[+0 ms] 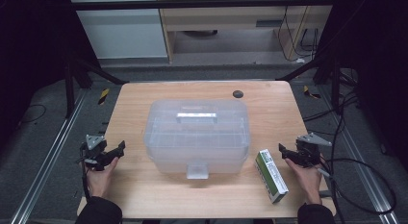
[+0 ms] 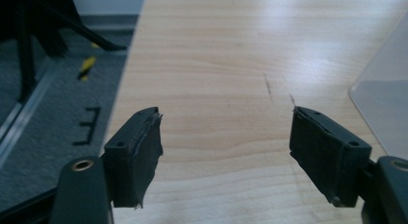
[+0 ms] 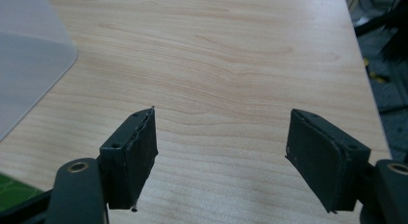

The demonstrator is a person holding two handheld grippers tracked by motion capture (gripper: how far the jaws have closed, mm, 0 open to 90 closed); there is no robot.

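The table [image 1: 144, 190] is pale wood with visible grain and a smooth, faintly sheened finish. The storage box [image 1: 196, 135] at frame centre is translucent, frosted-looking plastic with a soft gloss. The green-and-white carton [image 1: 271, 176] at lower right looks like printed cardboard. The left gripper [image 2: 226, 147] and right gripper [image 3: 221, 147] are matt black, their pads rough-edged. The floor [image 1: 48, 152] looks like matt grey carpet.

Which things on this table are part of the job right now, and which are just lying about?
In the job:
- clear plastic box with closed lid
- green carton beside the right gripper
- left gripper

Lying about:
- black disc at the table's far edge
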